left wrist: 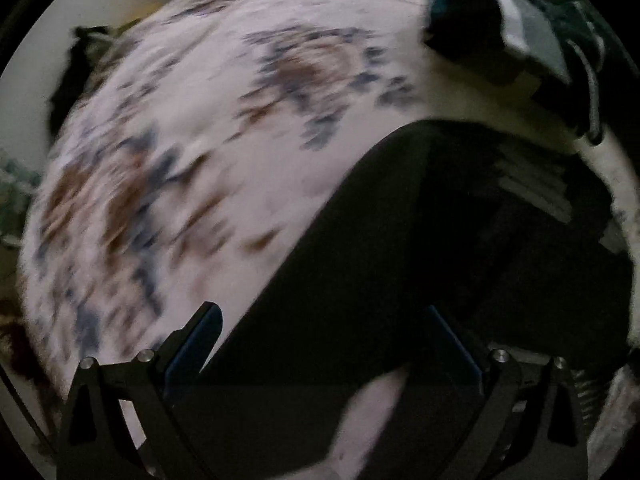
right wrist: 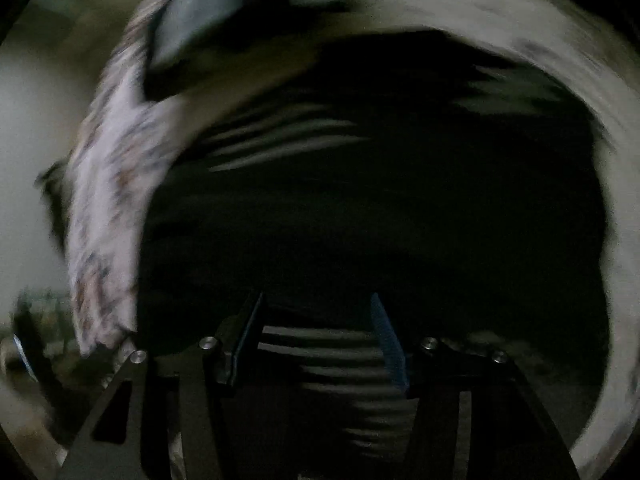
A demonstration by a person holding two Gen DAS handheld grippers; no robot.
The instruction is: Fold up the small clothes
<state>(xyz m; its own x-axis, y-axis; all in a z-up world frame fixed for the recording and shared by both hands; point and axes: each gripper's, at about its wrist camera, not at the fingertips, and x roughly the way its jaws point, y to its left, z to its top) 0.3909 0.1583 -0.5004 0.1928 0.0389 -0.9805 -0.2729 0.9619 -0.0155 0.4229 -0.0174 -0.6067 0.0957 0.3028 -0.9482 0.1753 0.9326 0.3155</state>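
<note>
My left gripper (left wrist: 320,344) has its jaws spread wide, and a black, soft-looking fabric garment with a patch of pale stripes (left wrist: 460,232) lies between and beyond them, draped over a pale bedspread printed with blurred blue and brown flowers (left wrist: 192,152). I cannot tell whether either pad actually touches the cloth. My right gripper (right wrist: 316,336) stands at a narrower gap, with striped cloth running between the blue pads; whether it pinches that cloth or merely sits over it, I cannot tell, as both views are dim and smeared.

I judge the black garment (right wrist: 380,208) to be light, limp and without any stiffness of its own, so it will sag and bunch wherever I lift it. It should not slip much against ribbed pads, and nothing about it looks fragile. I would take it at an edge or corner, one gripper at each end of the same hem, so it hangs flat before I lay it over.

A folded stack of dark teal, black and white clothes (left wrist: 520,32) sits well apart at the far side of the bedspread.

No brand, label or writing is readable anywhere.
</note>
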